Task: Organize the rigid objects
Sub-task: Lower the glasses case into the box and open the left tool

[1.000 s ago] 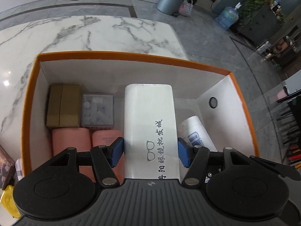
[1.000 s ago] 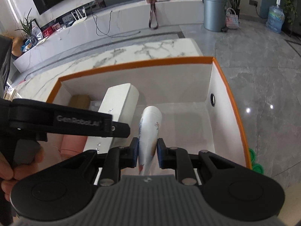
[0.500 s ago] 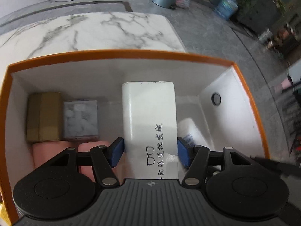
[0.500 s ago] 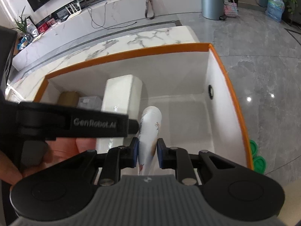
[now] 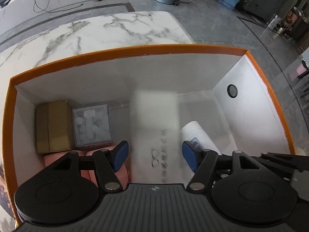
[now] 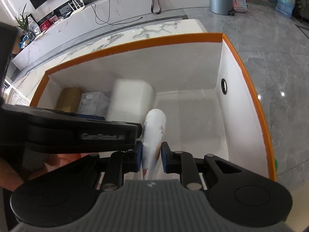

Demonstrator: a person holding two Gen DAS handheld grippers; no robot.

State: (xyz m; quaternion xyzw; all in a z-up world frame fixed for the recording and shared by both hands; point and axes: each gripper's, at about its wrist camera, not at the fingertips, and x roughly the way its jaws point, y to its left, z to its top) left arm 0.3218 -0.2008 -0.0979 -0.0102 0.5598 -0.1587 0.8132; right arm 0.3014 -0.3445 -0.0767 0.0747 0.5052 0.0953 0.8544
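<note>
An orange-rimmed white box (image 5: 135, 51) stands on a marble table. In the left wrist view my left gripper (image 5: 154, 157) is open, its blue pads apart from the white glasses case (image 5: 155, 119), which is blurred and lies lower in the box. The case also shows in the right wrist view (image 6: 131, 98). My right gripper (image 6: 150, 159) is shut on a white printed tube (image 6: 154, 129) and holds it over the box floor beside the case. The tube shows in the left wrist view (image 5: 197, 135).
A gold box (image 5: 52, 125), a grey box (image 5: 91, 123) and pink boxes (image 5: 87, 156) fill the box's left part. The box's right wall has a round hole (image 5: 232, 90). The left gripper's body (image 6: 67, 131) crosses the right wrist view.
My left gripper has opened and let go of the glasses case, which has dropped into the box. My right gripper still holds the tube in much the same place.
</note>
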